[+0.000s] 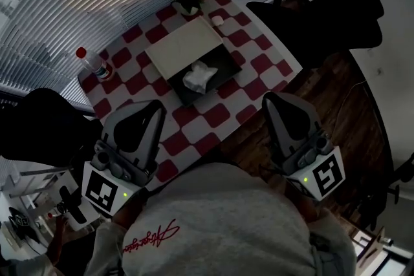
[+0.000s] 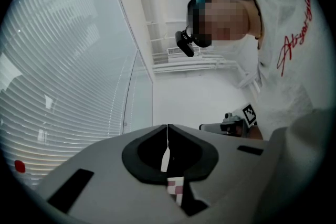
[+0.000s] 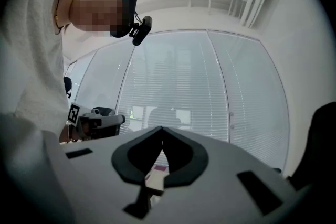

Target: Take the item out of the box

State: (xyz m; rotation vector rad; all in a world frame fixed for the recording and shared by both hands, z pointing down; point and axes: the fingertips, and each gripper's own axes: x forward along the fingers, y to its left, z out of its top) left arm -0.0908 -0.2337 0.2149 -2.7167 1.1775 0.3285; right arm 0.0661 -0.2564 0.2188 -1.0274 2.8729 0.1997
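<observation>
Short of the table (image 1: 255, 68), you hold the left gripper (image 1: 154, 108) and right gripper (image 1: 272, 101) closed, empty — the open box (image 1: 225, 61) already shows its white item (image 1: 199, 77).

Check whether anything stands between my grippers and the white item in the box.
Nothing visible does. The box is open, its cream lid lying on the far side, and the white item sits exposed inside. Only bare checked tablecloth lies between it and the left gripper and right gripper, both shut.
</observation>
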